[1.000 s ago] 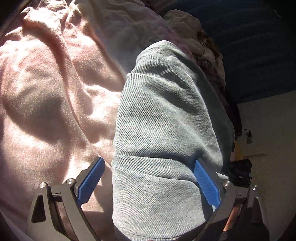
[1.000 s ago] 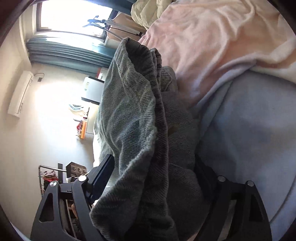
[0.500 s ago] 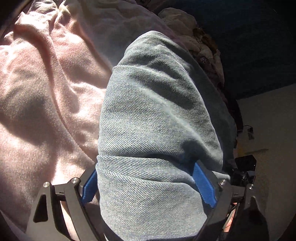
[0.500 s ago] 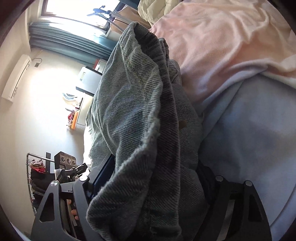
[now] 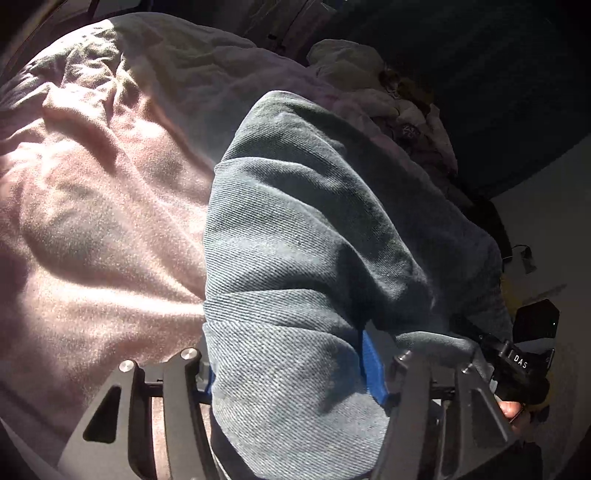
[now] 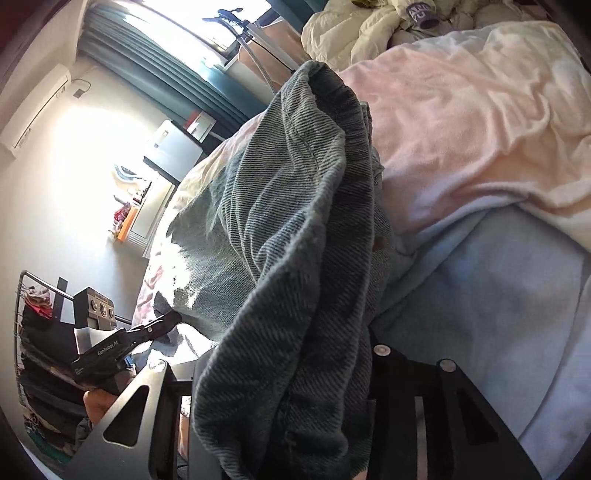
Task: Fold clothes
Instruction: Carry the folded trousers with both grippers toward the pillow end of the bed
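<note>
A grey-blue denim garment (image 5: 303,236) fills the left wrist view and drapes over a pink blanket (image 5: 92,221). My left gripper (image 5: 291,373) is shut on a thick fold of its hem; one blue pad (image 5: 371,363) shows, the other is hidden by cloth. In the right wrist view the same denim garment (image 6: 295,258) hangs bunched, with its elastic waistband at the top. My right gripper (image 6: 280,398) is shut on this bunch; its fingertips are hidden under the fabric. The left gripper's body (image 6: 122,343) shows at lower left there.
The bed carries the pink blanket (image 6: 461,122) and a light blue sheet (image 6: 498,314). A cream duvet pile (image 6: 354,29) lies at the far end. A window with teal curtains (image 6: 155,70), a clothes rack (image 6: 37,314) and a white wall stand to the left.
My left gripper's jaws have closed in on the denim fold, from wide apart to clamped. The right gripper keeps its hold while the garment has lifted and swung, showing more bed.
</note>
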Motion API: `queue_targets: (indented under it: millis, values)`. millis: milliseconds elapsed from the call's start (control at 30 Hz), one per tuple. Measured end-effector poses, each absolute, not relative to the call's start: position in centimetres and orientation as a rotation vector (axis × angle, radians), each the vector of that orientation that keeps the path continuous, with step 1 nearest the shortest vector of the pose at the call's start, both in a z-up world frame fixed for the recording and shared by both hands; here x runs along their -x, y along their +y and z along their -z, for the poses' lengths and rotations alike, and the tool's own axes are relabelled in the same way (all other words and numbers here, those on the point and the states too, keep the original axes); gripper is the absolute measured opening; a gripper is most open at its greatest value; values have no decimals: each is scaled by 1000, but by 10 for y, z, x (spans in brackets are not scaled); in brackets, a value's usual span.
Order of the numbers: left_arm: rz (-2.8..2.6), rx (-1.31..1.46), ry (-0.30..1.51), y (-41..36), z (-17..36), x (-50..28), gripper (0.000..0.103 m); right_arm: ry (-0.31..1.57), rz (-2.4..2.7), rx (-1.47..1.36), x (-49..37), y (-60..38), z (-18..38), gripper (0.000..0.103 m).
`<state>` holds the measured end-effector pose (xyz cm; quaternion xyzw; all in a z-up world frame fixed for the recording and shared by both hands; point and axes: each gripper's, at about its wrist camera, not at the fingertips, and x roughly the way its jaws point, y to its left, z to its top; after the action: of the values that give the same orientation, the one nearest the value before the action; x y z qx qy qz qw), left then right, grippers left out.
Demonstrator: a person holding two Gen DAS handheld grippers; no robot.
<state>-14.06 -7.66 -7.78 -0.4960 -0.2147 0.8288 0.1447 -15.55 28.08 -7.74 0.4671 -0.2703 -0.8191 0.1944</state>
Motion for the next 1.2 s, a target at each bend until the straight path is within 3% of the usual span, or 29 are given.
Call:
queue_targets:
  millis: [100, 300, 867, 1200]
  values:
    - [-2418, 1371, -586, -70, 59, 127, 46, -764, 2307, -1288, 149, 285, 65, 31]
    - [-2453, 1287, -516, -53, 22, 93, 42, -754, 2337, -1239, 128, 301, 32, 29]
    - [-2437, 1143, -476, -13, -77, 20, 41, -766, 2414, -1119, 70, 312, -72, 29]
    - [-2386, 1063, -424, 43, -122, -8, 41, -791, 2499, -1052, -12, 373, -124, 29]
